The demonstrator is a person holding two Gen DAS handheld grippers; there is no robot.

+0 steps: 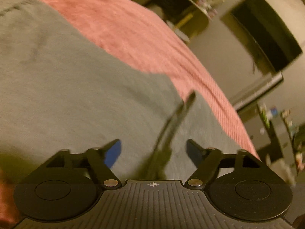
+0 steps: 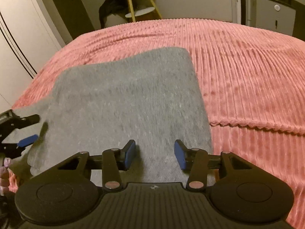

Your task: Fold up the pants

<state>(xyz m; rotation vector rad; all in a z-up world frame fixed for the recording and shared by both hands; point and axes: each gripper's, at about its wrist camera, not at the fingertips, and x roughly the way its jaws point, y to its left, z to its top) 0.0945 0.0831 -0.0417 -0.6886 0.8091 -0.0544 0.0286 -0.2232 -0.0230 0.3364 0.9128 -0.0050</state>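
We see the gray pants (image 2: 122,103) lying folded and flat on the pink bed cover (image 2: 247,72), near the cover's front edge. We use the pants as our marker. The right gripper (image 2: 155,153) hangs just above the near end of the pants, and its 2 blue pads (image 2: 180,153) stand apart with gray cloth under the gap, but we see nothing squeezed between them. The left gripper (image 1: 153,152) is over the left side of the pants, and its jaws are wide apart and hold nothing. A dark shadow line (image 1: 171,126) falls on the pants in front of it. Behind the pants, past the bed, stands a small yellow shelf (image 2: 139,2)
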